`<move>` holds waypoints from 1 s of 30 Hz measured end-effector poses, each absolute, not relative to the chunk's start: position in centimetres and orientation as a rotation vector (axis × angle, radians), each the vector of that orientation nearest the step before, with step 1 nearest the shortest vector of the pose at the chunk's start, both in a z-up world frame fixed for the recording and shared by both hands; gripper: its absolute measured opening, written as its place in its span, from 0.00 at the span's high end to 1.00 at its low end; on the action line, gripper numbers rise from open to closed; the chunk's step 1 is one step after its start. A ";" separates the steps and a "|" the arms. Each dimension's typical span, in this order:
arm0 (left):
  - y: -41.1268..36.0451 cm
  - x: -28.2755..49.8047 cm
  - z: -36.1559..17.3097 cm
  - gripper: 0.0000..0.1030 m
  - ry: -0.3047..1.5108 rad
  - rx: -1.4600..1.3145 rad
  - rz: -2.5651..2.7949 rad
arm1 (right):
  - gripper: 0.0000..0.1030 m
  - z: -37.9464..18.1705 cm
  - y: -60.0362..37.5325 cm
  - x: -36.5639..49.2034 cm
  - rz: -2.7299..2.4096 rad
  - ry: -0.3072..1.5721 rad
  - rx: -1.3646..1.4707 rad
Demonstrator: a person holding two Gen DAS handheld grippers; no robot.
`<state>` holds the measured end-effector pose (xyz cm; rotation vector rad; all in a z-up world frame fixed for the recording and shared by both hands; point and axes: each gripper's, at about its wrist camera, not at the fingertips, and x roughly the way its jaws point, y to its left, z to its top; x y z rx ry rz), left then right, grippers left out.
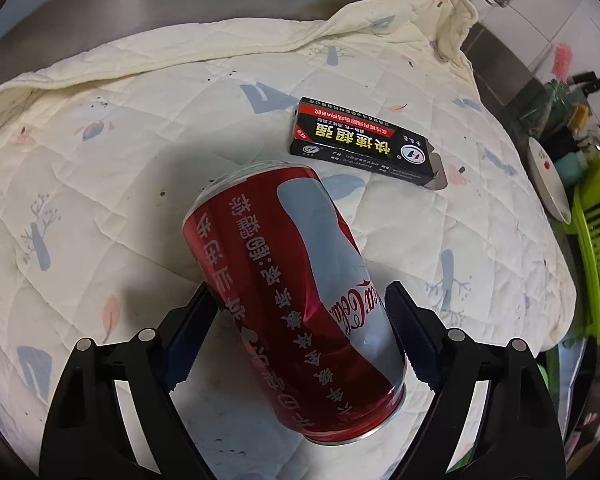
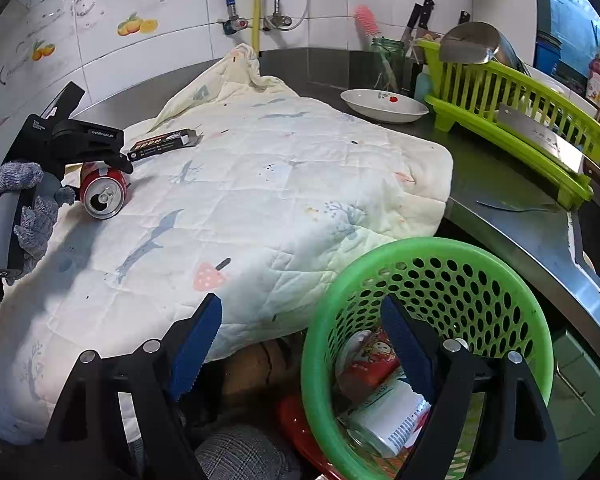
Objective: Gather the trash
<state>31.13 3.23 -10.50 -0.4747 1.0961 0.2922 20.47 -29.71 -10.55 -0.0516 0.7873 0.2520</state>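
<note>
Nearest the left camera, the left gripper (image 1: 296, 320) had its two blue-padded fingers (image 1: 188, 332) pressed against the sides of the red cola can (image 1: 292, 292), one at nine o'clock of the can and one at three o'clock, clamping it about its middle. The can lay tilted, its base toward six o'clock and its rim toward eleven; the right camera showed its top opened (image 2: 102, 198). Its wall looked dented near the logo, so it was probably empty, light and thin-skinned: easy to crush, smooth enough to slip, and best held across the body as here, with modest pressure.

Beyond it, at one o'clock, a flat black cardboard box (image 1: 364, 148) rested on the quilted cloth (image 1: 120, 128), well apart from the can. It would likely be light and stiff along its edges, best pinched across its short sides.

In the right view, the right gripper (image 2: 300, 340) stood open and empty, its jaws wide apart, hovering by the green basket (image 2: 532, 320) at four o'clock, which already held some trash. Farther off, at one o'clock, stood a white dish (image 2: 384, 106) and a green dish rack (image 2: 512, 120).
</note>
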 end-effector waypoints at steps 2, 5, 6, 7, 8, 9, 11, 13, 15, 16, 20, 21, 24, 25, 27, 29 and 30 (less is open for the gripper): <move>3.2 30.9 -10.3 0.20 1.093 -0.437 0.280 | 0.22 -10.4 -29.4 20.6 0.255 0.785 -0.056; 3.5 30.4 -9.9 0.22 1.090 -0.393 0.254 | 0.21 -10.1 -28.9 20.9 0.267 0.780 -0.065; 3.7 30.2 -9.8 0.23 1.093 -0.385 0.245 | 0.20 -10.0 -28.7 21.0 0.271 0.778 -0.069; 4.0 29.8 -9.7 0.24 1.095 -0.375 0.234 | 0.19 -9.9 -28.5 21.1 0.275 0.776 -0.071; 4.1 29.6 -9.6 0.25 1.094 -0.369 0.225 | 0.17 -9.7 -28.1 21.4 0.288 0.775 -0.069; 4.5 29.2 -9.4 0.26 1.092 -0.352 0.217 | 0.16 -9.6 -27.9 21.5 0.296 0.774 -0.070; 5.0 28.5 -9.2 0.26 1.089 -0.335 0.211 | 0.15 -9.4 -27.1 22.1 0.309 0.771 -0.088; 5.6 27.9 -9.0 0.26 1.085 -0.319 0.199 | 0.14 -9.4 -26.1 22.7 0.327 0.770 -0.110; 6.2 27.2 -8.8 0.27 1.082 -0.300 0.191 | 0.14 -9.3 -25.2 23.3 0.347 0.774 -0.121; 6.6 26.9 -8.6 0.27 1.081 -0.298 0.181 | 0.13 -9.3 -24.4 23.8 0.370 0.781 -0.128; 8.2 25.7 -8.2 0.27 1.073 -0.285 0.168 | 0.13 -9.0 -22.0 25.4 0.414 0.782 -0.174; 8.6 25.4 -8.1 0.27 1.069 -0.289 0.163 | 0.13 -8.8 -21.4 25.9 0.424 0.776 -0.187; 9.4 24.7 -7.9 0.27 1.059 -0.286 0.149 | 0.13 -8.3 -19.1 27.5 0.486 0.770 -0.231; 9.8 24.4 -7.9 0.27 1.056 -0.282 0.146 | 0.13 -8.2 -18.5 28.0 0.499 0.766 -0.245; 10.2 24.0 -7.9 0.27 1.057 -0.282 0.142 | 0.13 -7.9 -17.0 29.3 0.539 0.761 -0.284; 10.7 23.5 -7.7 0.27 1.050 -0.276 0.145 | 0.13 -7.8 -15.4 30.7 0.587 0.761 -0.317; 11.0 23.4 -7.7 0.27 1.046 -0.270 0.149 | 0.13 -7.8 -14.7 31.4 0.601 0.760 -0.335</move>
